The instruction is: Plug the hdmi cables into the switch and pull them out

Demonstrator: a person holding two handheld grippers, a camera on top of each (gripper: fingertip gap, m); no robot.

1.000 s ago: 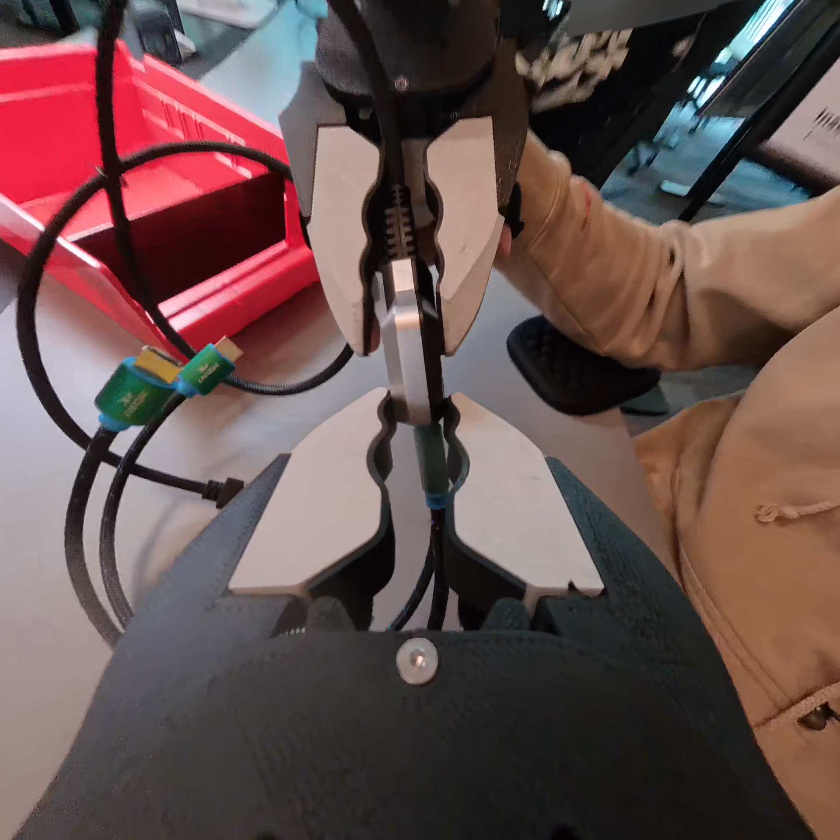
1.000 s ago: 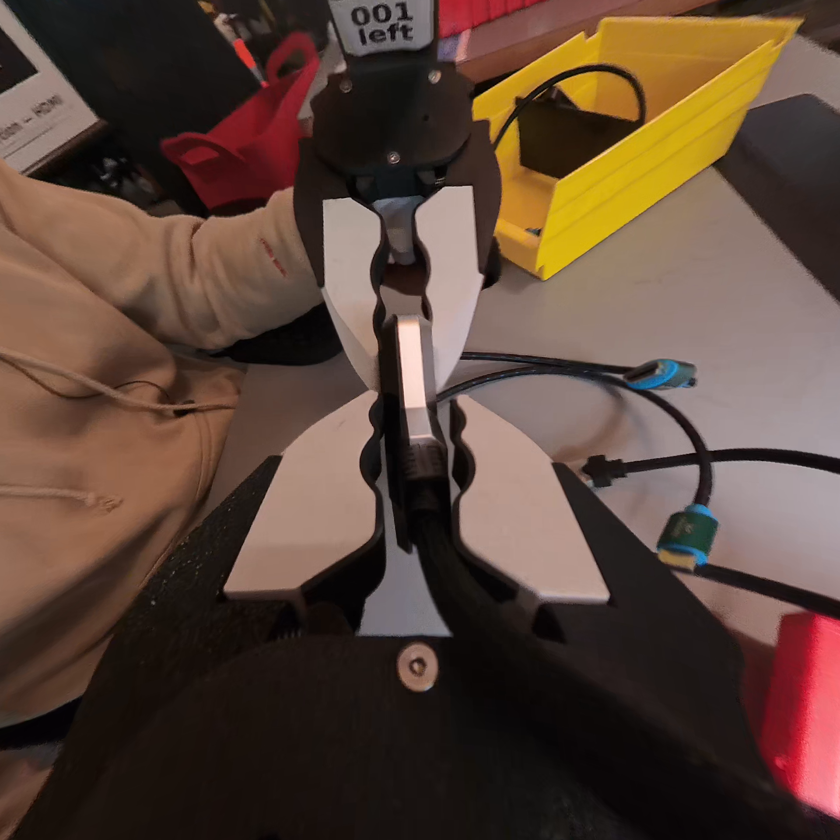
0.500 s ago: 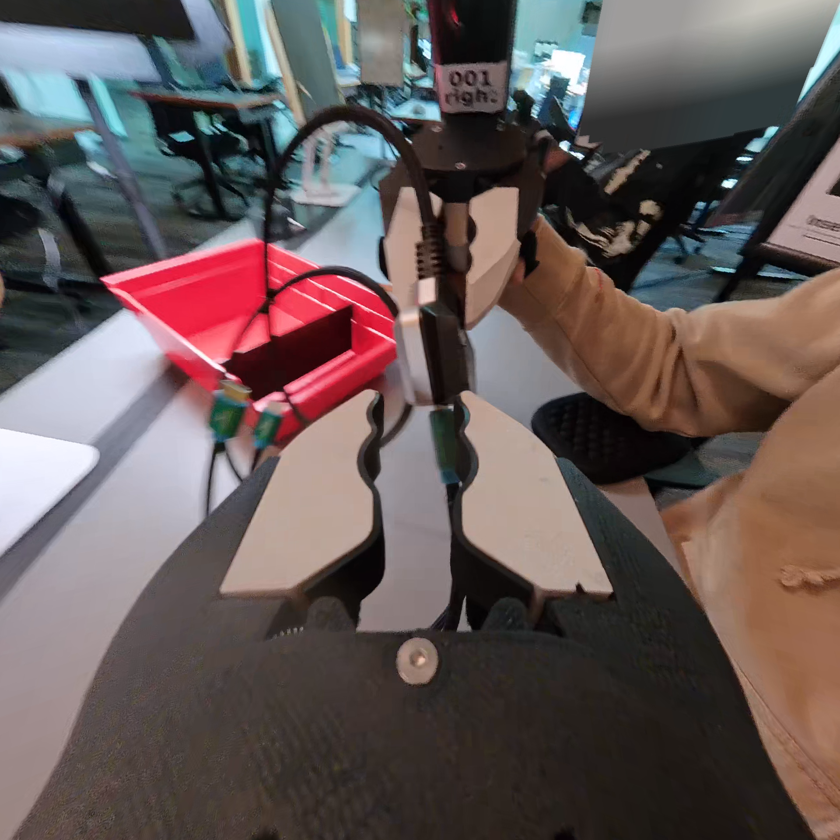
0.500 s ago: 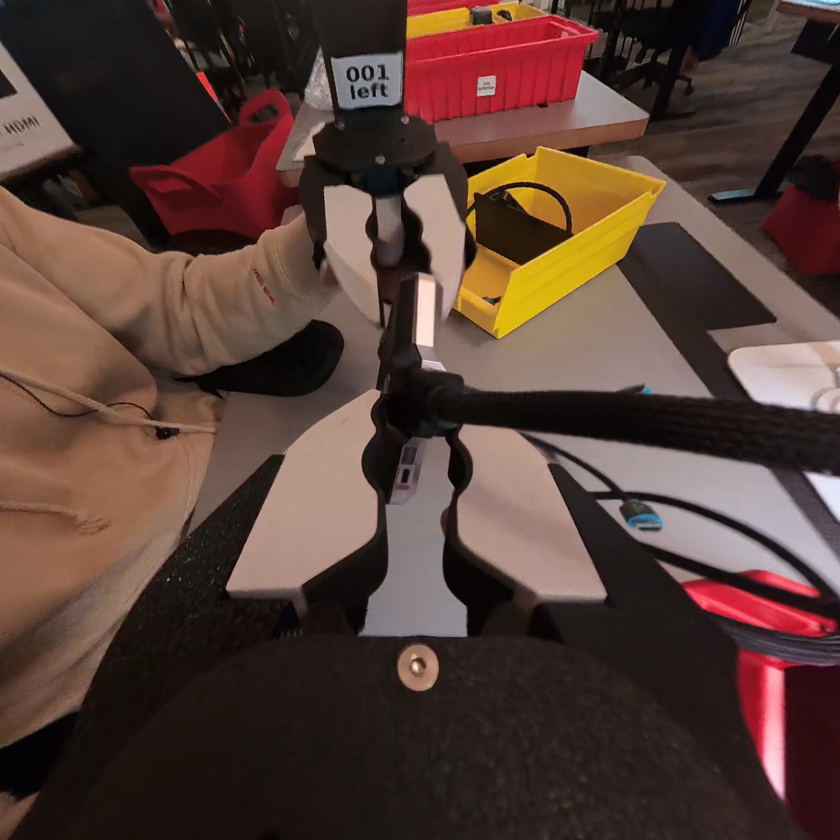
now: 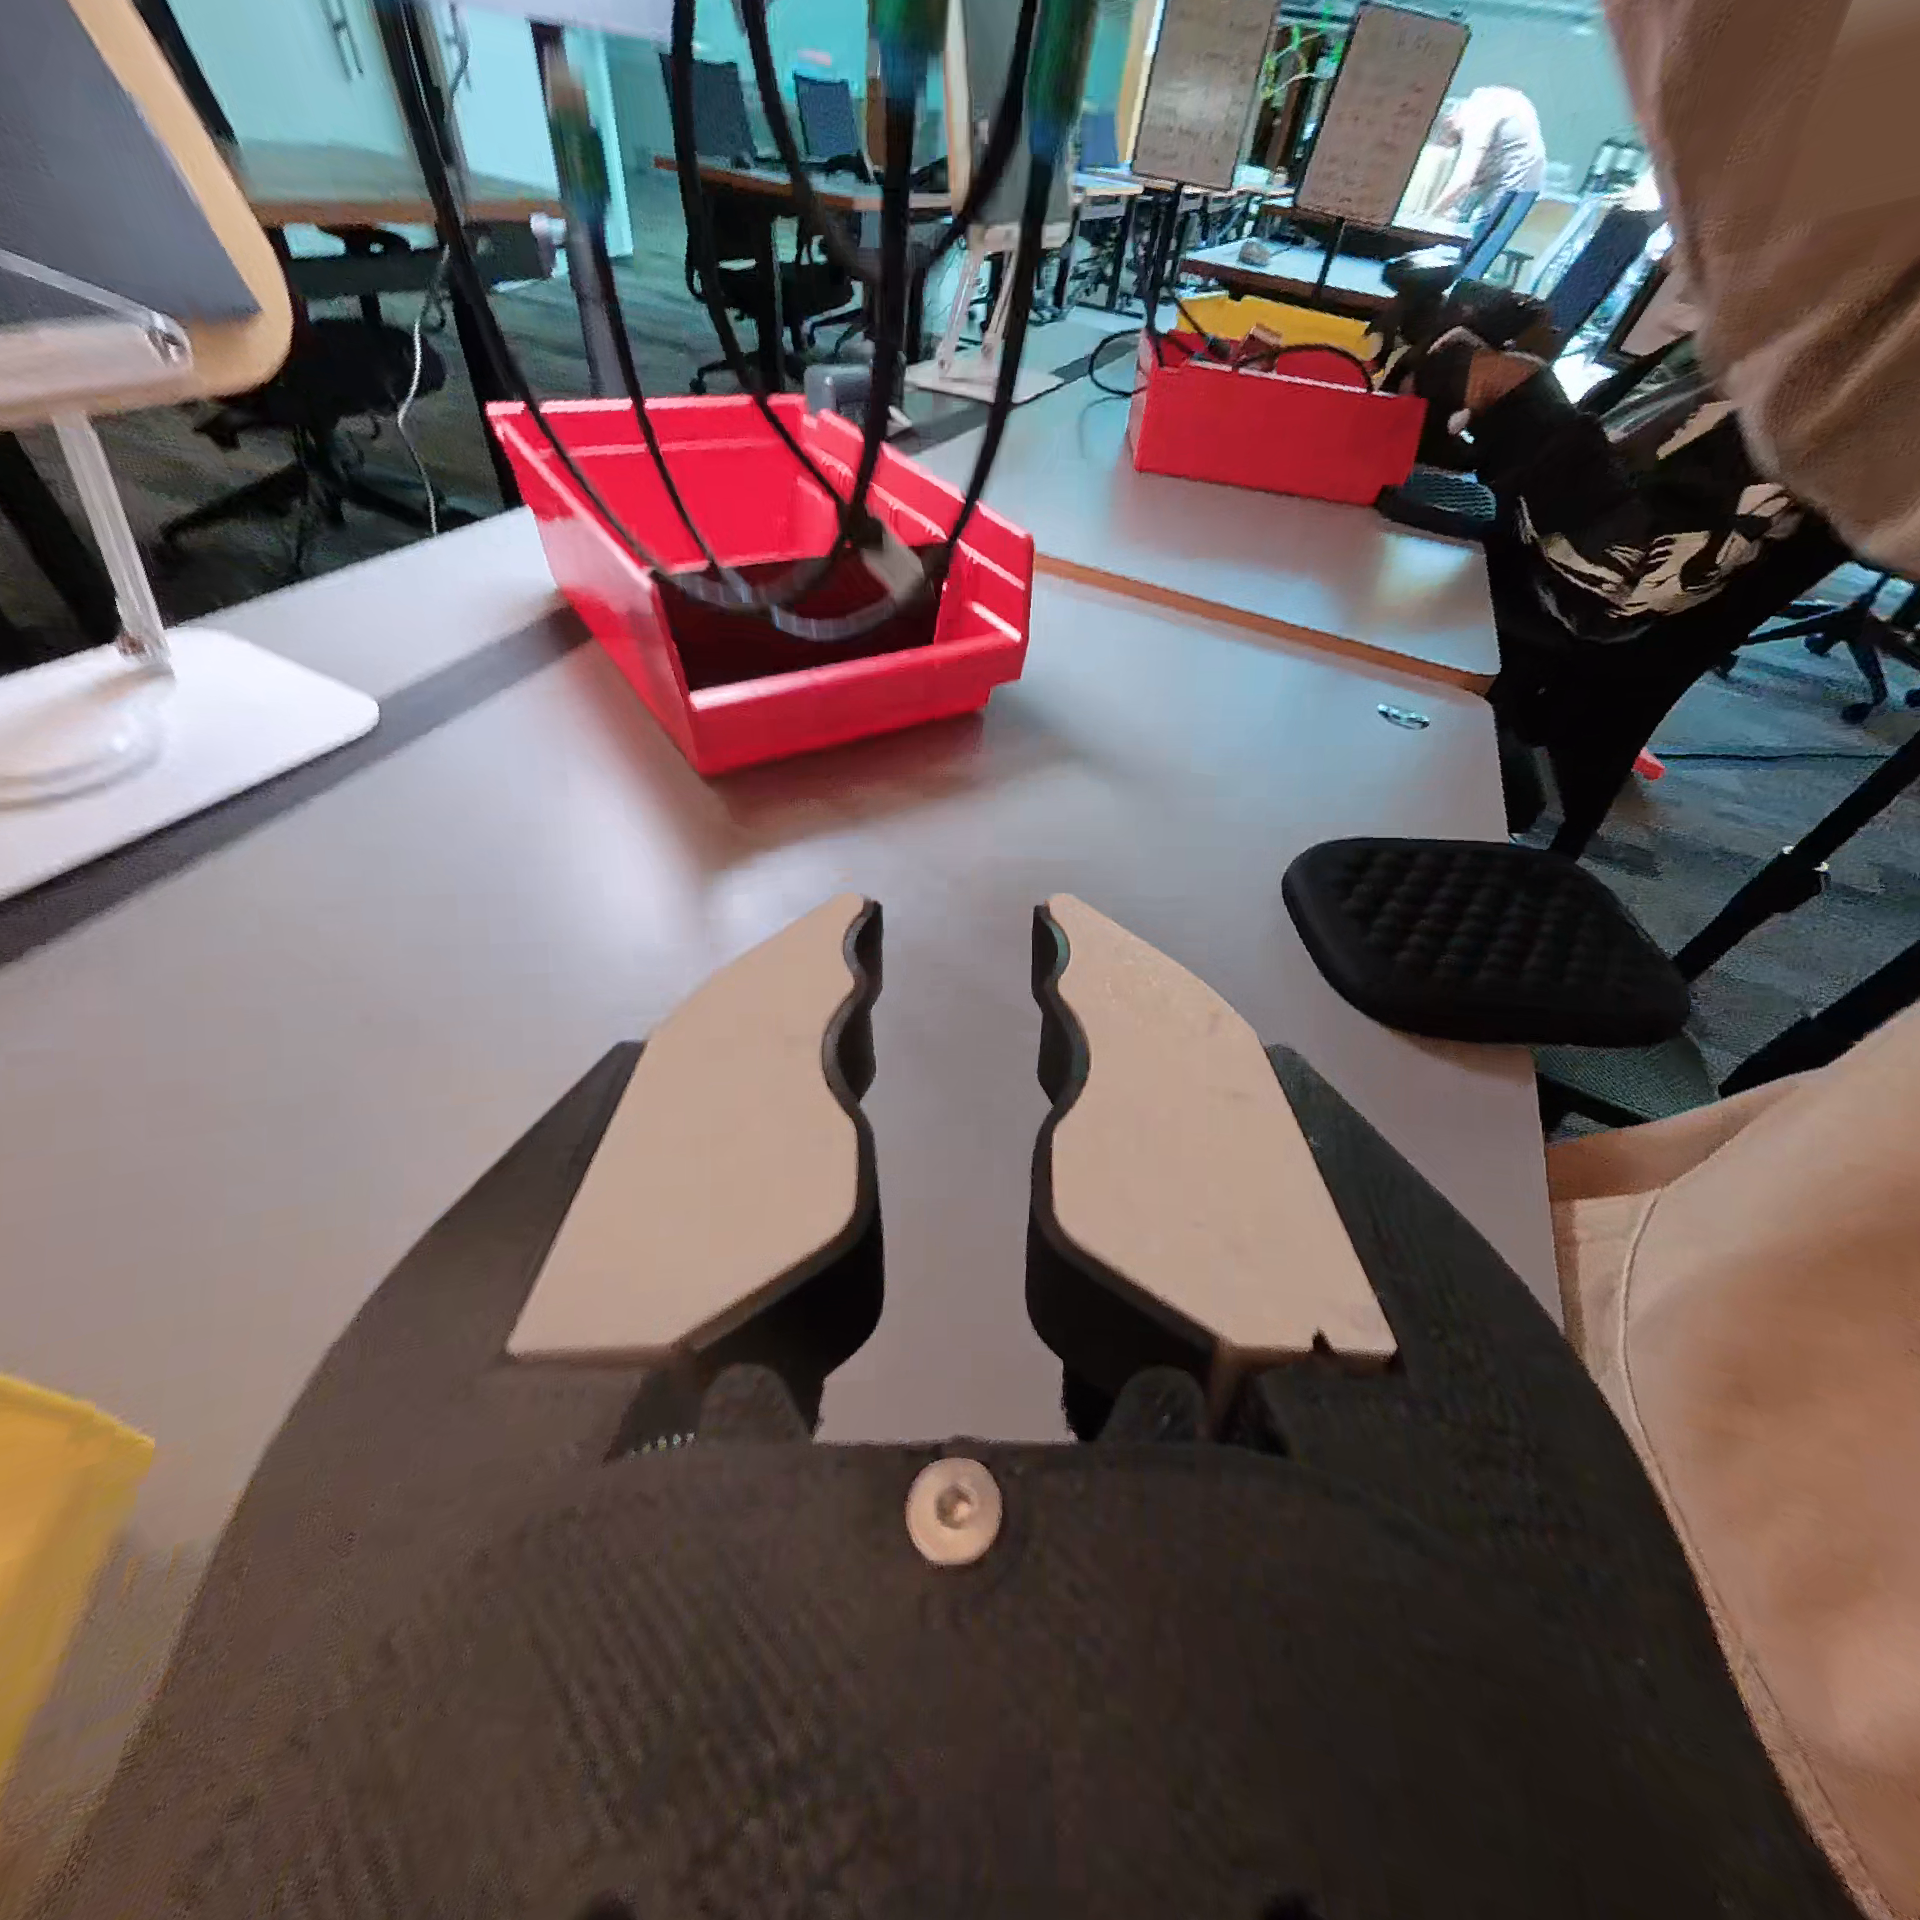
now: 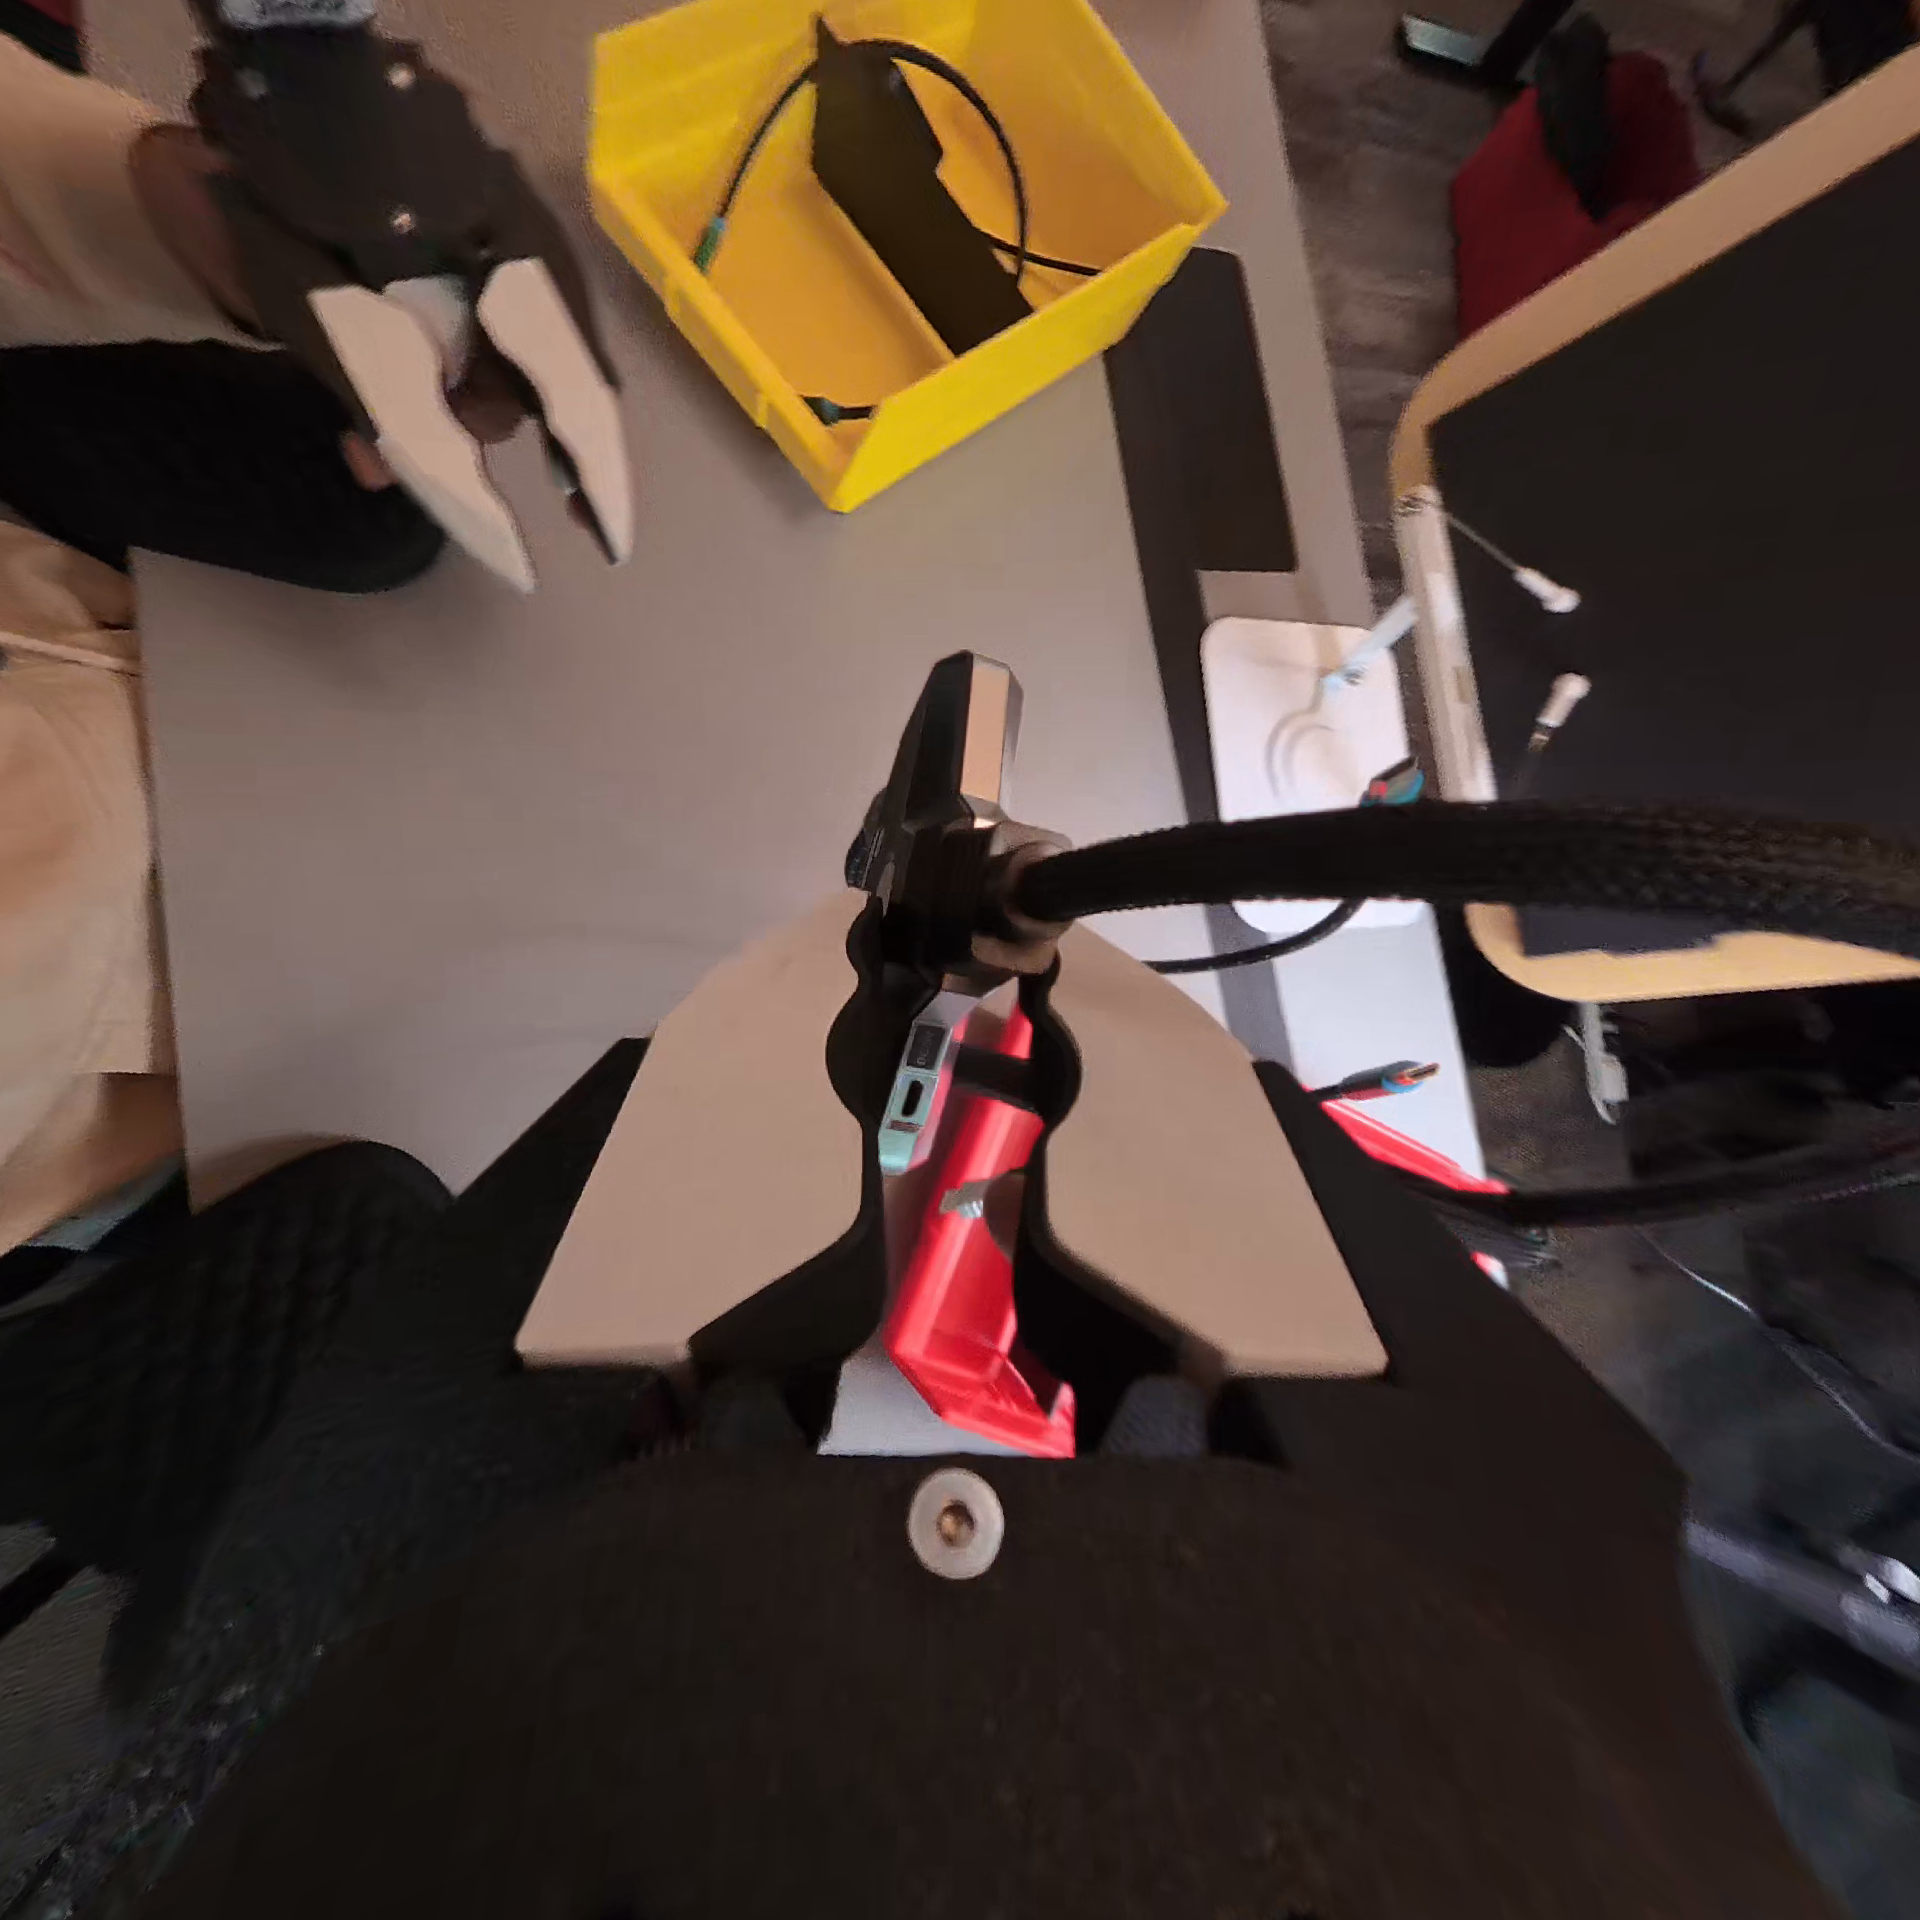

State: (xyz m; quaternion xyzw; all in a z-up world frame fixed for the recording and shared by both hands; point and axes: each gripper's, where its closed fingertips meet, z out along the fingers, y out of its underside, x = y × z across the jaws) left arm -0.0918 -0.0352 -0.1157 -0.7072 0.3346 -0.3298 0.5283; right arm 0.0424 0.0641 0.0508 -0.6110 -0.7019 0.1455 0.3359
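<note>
The left claw [image 5: 956,925], which half a second ago gripped a green HDMI plug at the switch, now hangs part-open and empty over the grey table [image 5: 416,935]. The right claw [image 6: 951,971] stays clamped on the HDMI switch [image 6: 961,769], lifted above the red bin [image 5: 769,582], black cables [image 5: 727,312] dangling into it. The unplugging looks done; binning appears next.
</note>
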